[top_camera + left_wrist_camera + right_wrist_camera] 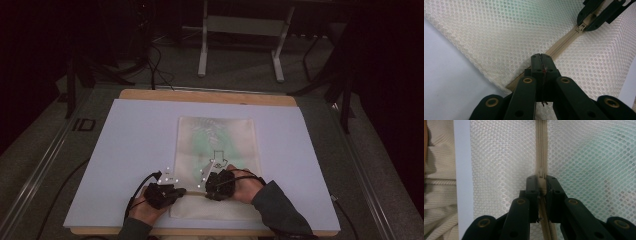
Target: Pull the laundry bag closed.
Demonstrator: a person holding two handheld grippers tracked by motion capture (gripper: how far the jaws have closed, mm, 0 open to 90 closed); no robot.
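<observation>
- Cream mesh pouch [216, 150] lies flat on the pale sheet covering the desk [135, 135], with a beige zipper [564, 42] running along its near end, and both tools work on that zipper.
- Left gripper [541, 57] has its jaws pressed together on the zipper's end at the pouch's edge; the tape runs straight out from between their tips and away across the mesh.
- Right gripper [541, 178] pinches the zipper slider [541, 173] between its jaws: the slider's head pokes out just past the tips, the closed teeth stretch ahead of them, and more tape passes back underneath.
- From the left gripper view, the right gripper's jaws sit farther along the same zipper line, gripping the slider, well apart from the left tips.
- Seen from above, both hands rest at the pouch's near end, close side by side.
</observation>
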